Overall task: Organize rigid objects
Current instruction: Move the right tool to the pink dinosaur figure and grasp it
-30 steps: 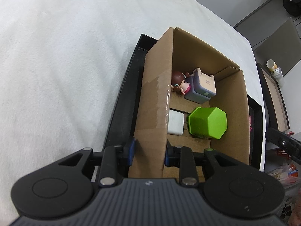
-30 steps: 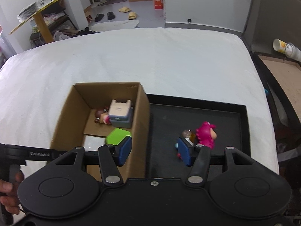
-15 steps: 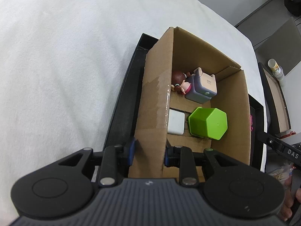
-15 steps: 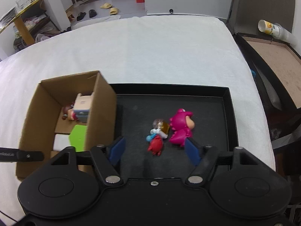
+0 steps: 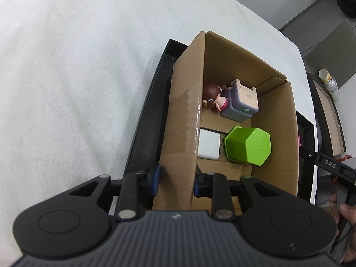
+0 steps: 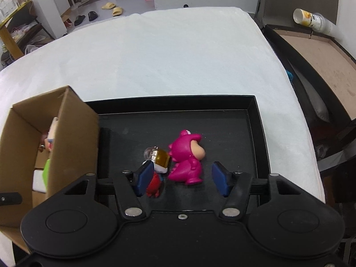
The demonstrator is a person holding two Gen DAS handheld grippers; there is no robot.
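Note:
My left gripper is shut on the near left wall of an open cardboard box. In the box lie a doll figure, a lilac cube toy, a white block and a green hexagonal cup. My right gripper hangs low over the black tray, its jaws closing. A pink dinosaur figure lies between the pads, untouched by them. A red figure and a small gold-topped figure lie by the left pad.
The box stands in the left end of the tray, which rests on a white cloth. A dark-framed bench with a tipped paper cup is at the right. A hand shows at the right edge of the left wrist view.
My right gripper has moved right, away from the box, and sunk toward the pink dinosaur; its jaws widened, then narrowed. The left gripper has kept still on the box wall.

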